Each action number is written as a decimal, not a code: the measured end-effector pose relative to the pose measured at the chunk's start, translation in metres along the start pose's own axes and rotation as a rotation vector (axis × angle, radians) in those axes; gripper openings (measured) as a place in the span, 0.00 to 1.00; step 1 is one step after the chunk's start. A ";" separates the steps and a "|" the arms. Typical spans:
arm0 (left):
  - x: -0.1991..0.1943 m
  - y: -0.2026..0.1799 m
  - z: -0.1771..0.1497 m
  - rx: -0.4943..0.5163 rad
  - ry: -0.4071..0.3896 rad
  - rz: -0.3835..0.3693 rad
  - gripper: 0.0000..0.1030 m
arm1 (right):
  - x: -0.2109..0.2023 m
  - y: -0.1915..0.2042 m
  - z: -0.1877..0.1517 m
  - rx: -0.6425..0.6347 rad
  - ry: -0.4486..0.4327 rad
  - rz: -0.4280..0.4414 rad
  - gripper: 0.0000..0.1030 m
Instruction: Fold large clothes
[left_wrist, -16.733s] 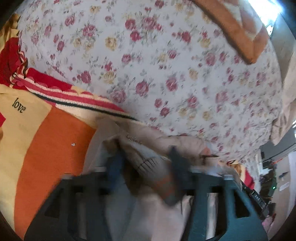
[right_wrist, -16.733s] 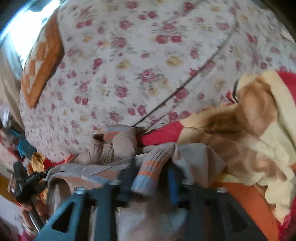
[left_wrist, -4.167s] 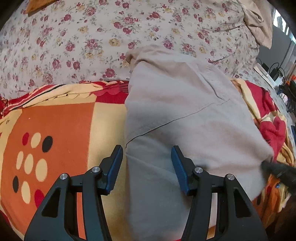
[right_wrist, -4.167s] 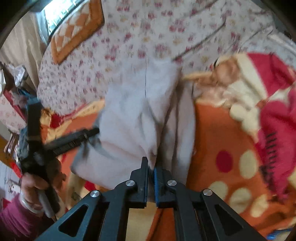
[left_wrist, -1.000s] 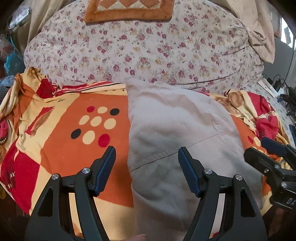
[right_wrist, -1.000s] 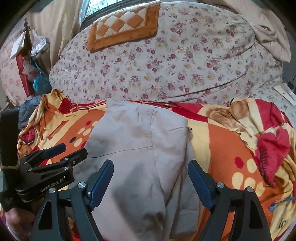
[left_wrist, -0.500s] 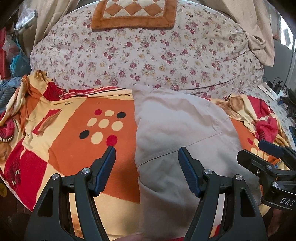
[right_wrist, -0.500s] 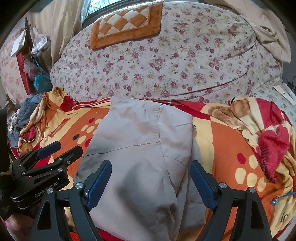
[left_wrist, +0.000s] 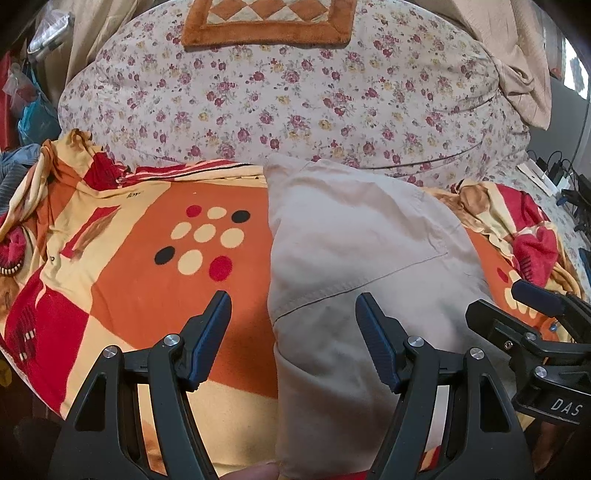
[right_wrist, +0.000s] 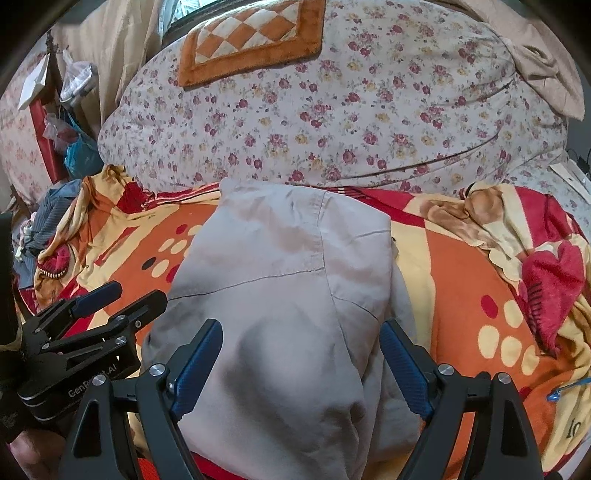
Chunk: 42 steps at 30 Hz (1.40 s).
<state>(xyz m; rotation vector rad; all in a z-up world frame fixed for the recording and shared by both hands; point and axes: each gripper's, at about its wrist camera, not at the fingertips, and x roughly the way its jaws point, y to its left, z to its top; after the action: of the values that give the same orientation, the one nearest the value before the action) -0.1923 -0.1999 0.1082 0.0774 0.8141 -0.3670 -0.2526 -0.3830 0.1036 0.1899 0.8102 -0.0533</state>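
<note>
A folded beige-grey garment (left_wrist: 354, 258) lies flat on the orange, red and cream blanket (left_wrist: 155, 295), its far end at the floral quilt. It also shows in the right wrist view (right_wrist: 280, 295). My left gripper (left_wrist: 293, 317) is open and empty, held above the garment's near left edge. My right gripper (right_wrist: 301, 350) is open and empty, above the garment's near end. Each gripper shows in the other's view, the right one (left_wrist: 532, 314) at the garment's right and the left one (right_wrist: 99, 302) at its left.
A big floral quilt (left_wrist: 295, 96) rises behind the garment, with an orange checkered mat (left_wrist: 269, 18) on top. Bunched blanket folds (right_wrist: 535, 258) lie at the right. Bags and clothes (right_wrist: 62, 155) pile at the far left. Cables and chargers (left_wrist: 557, 177) sit far right.
Both grippers have drawn back and up a little from the garment over the last second, staying open. Earlier they were shut on the garment, then let it go. The garment lies still.
</note>
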 end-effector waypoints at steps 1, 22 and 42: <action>0.000 0.000 -0.001 -0.001 -0.002 -0.003 0.68 | 0.001 0.000 0.000 0.002 0.001 -0.001 0.82; 0.004 -0.001 -0.003 -0.002 0.001 -0.004 0.68 | 0.008 -0.001 -0.001 0.022 0.025 0.012 0.83; 0.005 0.000 -0.005 0.003 -0.003 -0.003 0.68 | 0.011 -0.001 -0.002 0.018 0.032 0.013 0.83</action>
<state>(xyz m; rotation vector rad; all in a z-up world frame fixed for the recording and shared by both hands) -0.1930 -0.1999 0.1014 0.0781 0.8113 -0.3709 -0.2468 -0.3829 0.0941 0.2137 0.8410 -0.0457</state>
